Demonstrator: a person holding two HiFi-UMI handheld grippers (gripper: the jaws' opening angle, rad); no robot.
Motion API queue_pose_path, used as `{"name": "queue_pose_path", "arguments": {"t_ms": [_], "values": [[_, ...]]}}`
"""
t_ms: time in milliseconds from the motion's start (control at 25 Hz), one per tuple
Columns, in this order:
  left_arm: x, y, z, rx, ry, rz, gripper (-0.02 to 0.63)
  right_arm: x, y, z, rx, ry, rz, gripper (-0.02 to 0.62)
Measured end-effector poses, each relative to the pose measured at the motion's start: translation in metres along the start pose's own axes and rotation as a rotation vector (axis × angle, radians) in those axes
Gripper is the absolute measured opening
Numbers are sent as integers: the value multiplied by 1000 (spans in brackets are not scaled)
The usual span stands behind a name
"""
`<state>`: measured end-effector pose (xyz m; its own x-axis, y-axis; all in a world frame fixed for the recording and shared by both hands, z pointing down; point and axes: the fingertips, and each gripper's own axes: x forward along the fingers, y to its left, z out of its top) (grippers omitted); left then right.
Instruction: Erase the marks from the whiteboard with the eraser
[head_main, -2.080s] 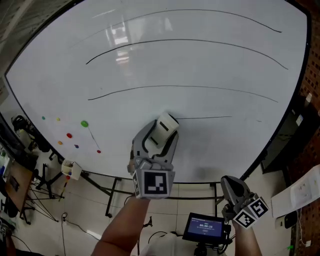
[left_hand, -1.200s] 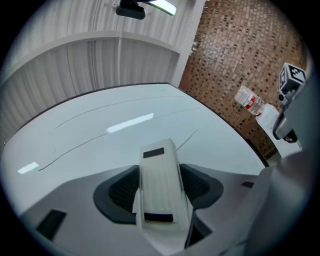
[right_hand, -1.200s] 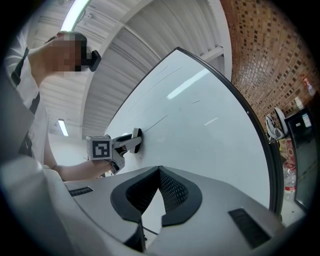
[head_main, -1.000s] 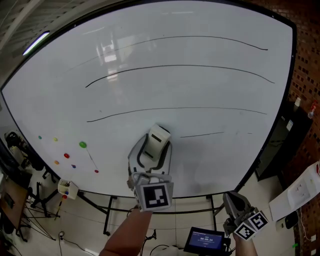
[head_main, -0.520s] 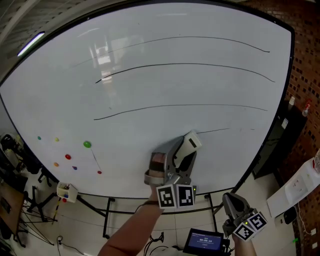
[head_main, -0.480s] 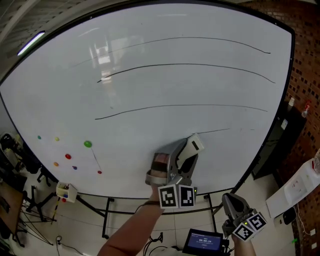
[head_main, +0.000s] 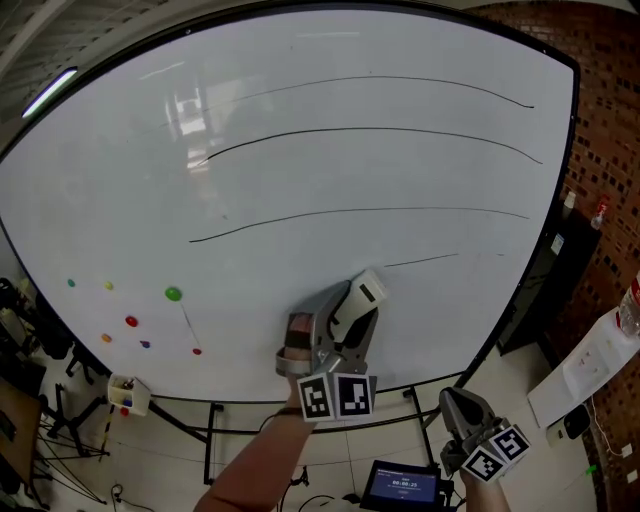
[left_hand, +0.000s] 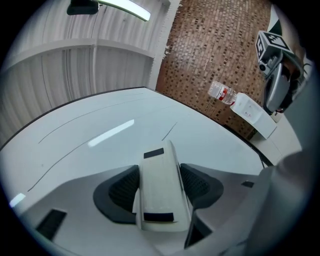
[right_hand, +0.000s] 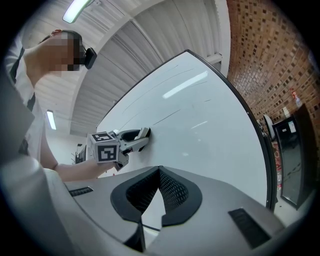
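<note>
The whiteboard (head_main: 300, 170) fills the head view and carries three long black lines (head_main: 360, 212) and a short one (head_main: 425, 260) low down. My left gripper (head_main: 356, 300) is shut on the white eraser (head_main: 364, 291), whose face is pressed to the board just left of the short line. In the left gripper view the eraser (left_hand: 160, 190) sits clamped between both black pads. My right gripper (head_main: 458, 406) hangs low at the bottom right, away from the board, shut on nothing; its jaws meet at the tips in the right gripper view (right_hand: 160, 172).
Coloured magnets, a green one (head_main: 174, 294) among them, dot the board's lower left. A marker tray (head_main: 122, 393) hangs below them. A small screen (head_main: 400, 488) stands under the board. Brick wall, a dark cabinet (head_main: 540, 290) and a water bottle (left_hand: 222, 92) lie to the right.
My left gripper has carried the eraser rightward and down along the board and tilted to the right. The left end of the short lowest line is gone. The right gripper has stayed put.
</note>
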<state>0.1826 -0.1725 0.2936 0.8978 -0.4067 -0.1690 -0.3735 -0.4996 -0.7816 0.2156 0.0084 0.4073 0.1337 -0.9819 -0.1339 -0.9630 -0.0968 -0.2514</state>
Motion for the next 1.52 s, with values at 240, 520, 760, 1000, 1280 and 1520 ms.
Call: {"name": "queue_pose_path", "arguments": {"t_ms": [240,520,760,1000,1280,1520], "values": [[-3,41,11,-58,5,131,284,-4,-12,-3,16,-12,-17,28],[20,14,37,39,4,96,284,-12,-32,-1,27,-11,-16,28],[29,-32,33,138,33,19,284,-11,-49,6,22,8,16,28],[24,8,43,-20,36,153,282,-8,-69,20,13,15,57,28],[39,7,61,45,81,195,282,-7,-88,23,41,15,100,28],[50,-40,59,207,118,124,282,-6,-103,26,56,12,126,28]]}}
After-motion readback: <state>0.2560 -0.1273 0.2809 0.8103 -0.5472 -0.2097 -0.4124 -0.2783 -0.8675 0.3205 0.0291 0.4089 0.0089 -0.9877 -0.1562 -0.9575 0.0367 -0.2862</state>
